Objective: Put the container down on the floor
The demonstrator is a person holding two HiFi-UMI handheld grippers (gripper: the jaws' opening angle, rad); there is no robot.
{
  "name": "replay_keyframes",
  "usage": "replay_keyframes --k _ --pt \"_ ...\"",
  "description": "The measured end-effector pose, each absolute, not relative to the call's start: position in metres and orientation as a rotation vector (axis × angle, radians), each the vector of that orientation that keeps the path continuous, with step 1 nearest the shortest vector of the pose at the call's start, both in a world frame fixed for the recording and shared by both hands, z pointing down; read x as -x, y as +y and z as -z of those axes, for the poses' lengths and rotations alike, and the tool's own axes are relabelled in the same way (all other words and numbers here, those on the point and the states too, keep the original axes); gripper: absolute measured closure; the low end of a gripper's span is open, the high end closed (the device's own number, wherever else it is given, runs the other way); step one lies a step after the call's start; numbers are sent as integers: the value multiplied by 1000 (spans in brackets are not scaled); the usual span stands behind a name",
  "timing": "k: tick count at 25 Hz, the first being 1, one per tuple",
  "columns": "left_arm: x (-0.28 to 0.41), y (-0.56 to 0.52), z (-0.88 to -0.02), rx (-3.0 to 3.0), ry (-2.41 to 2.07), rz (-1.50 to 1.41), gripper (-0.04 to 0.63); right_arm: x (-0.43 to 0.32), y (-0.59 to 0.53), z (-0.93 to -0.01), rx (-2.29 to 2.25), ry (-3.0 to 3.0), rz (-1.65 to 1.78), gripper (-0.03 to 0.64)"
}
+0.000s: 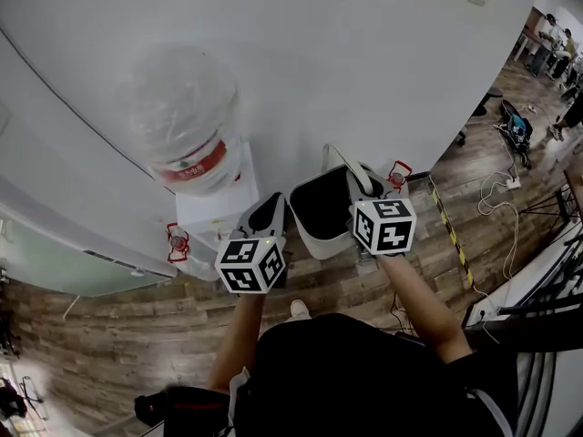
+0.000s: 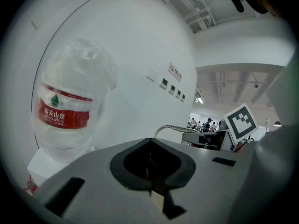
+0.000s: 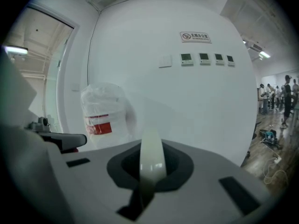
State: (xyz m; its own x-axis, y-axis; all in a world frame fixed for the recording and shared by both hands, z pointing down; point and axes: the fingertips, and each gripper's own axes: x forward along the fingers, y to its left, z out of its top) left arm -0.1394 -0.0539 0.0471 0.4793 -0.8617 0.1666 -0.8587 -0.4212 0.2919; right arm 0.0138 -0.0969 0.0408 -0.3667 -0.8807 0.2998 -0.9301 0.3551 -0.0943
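**A:** Dark-clad torso (image 1: 355,371) sits closest under the head camera, with both arms reaching toward 12 o'clock. Where is the container?

**B:** The container (image 1: 312,240), a pale bin with a dark inside, is between the two grippers. It lies at 9 o'clock of the right gripper (image 1: 366,186) and at 3 o'clock of the left gripper (image 1: 267,212). Its pale handle (image 3: 152,160) arches up, and the right gripper view shows it running straight through that gripper's fingers, which are clamped tight on it.

**A:** So the right side carries it alone?

**B:** It looks that way. In the left gripper view the fingers seem drawn together with nothing between them, and the container's rim is off at 3 o'clock, apart from them.

**A:** Is it down on the floor (image 1: 118,335) yet?

**B:** I judge not. The handle stands raised in the grip, and the bin sits high beside the grippers with the wooden boards showing well below, so it seems to hang in the air.

**A:** What is around it?

**B:** A water dispenser (image 1: 214,206) with an upturned bottle (image 1: 187,121) stands at 10 o'clock of the container, against the white wall (image 1: 346,53).

**A:** What is left, then?

**B:** Most of it, by my reading. The pick-up is done. Choosing a bare patch of boards, lowering the bin until its base rests flat, and letting go of the handle all remain.
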Motion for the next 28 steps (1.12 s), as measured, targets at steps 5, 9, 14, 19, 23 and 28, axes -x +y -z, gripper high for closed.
replay_keyframes --k 5,9,14,19,23,28 --pt "151 -66 -60 -2385 -1396 16 583 -5 -110 -45 -1676 -2385 -379 589" --pt "152 -73 -74 -2353 -1362 28 583 -4 -114 -55 -1686 -2348 -392 588" --pt "145 -74 -86 -2330 -1337 26 583 -10 -112 -67 -1674 -2308 -414 588" --pt "135 -81 -88 -2306 -1349 19 583 -18 -123 -74 -1637 -2301 -424 588" --pt "130 -94 -94 -2275 -1379 11 583 -22 -141 -78 -1609 -2324 -434 588" --pt "117 -120 -95 -2254 -1413 10 583 -27 -167 -81 -1554 -2360 -448 588"
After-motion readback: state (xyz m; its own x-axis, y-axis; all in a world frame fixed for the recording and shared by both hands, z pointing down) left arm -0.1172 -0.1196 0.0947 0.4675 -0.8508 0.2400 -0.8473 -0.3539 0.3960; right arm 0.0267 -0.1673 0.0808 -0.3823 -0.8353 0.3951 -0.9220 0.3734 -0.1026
